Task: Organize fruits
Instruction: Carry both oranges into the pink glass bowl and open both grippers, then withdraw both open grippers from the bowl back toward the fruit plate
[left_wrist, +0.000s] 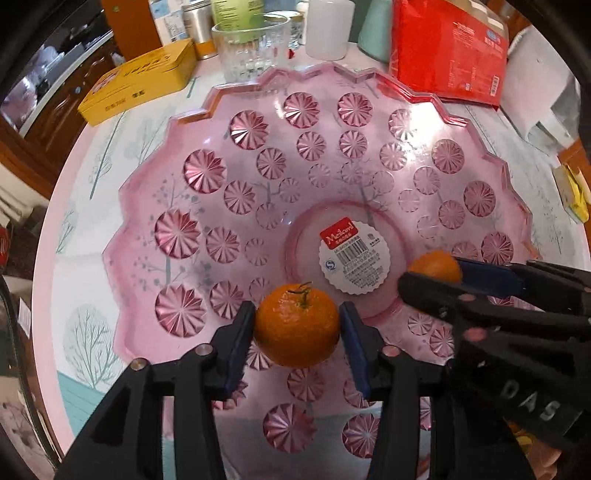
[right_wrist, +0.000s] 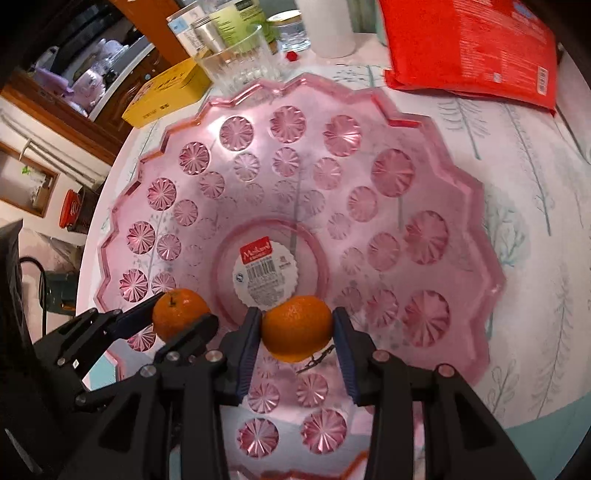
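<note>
Nearest my left wrist camera: left gripper (left_wrist: 297, 326), blue pads closed on a stemmed mandarin (left_wrist: 297, 325); stem with a bit of green faces up. I hold it above the near inner slope of the pink glass fruit bowl (left_wrist: 177, 177), short of the flat centre.

Right gripper (right_wrist: 297, 328): blue pads clamped on a second mandarin (right_wrist: 297, 328), a dark twig showing under it. It hangs over the near part of the bowl, just at the edge of the centre ring. From the left camera I see this gripper entering from the right, its fruit beside the label.

Both mandarins: side by side and apart, each held in its own jaws; whether either touches the glass I cannot tell.

Bowl: scalloped rim, pressed starburst discs across the wall, a round Meiland barcode label (left_wrist: 354, 254) stuck in the centre. It stands on a tablecloth (left_wrist: 88, 332) with a pale tree print and pink border.

Behind the bowl: clear cut-glass tumbler (left_wrist: 251, 48), just at the far rim; yellow tin box (left_wrist: 144, 79) to its left; red packet (right_wrist: 469, 48) to the right; white cylinder (left_wrist: 328, 27); steel canister (left_wrist: 199, 26).
</note>
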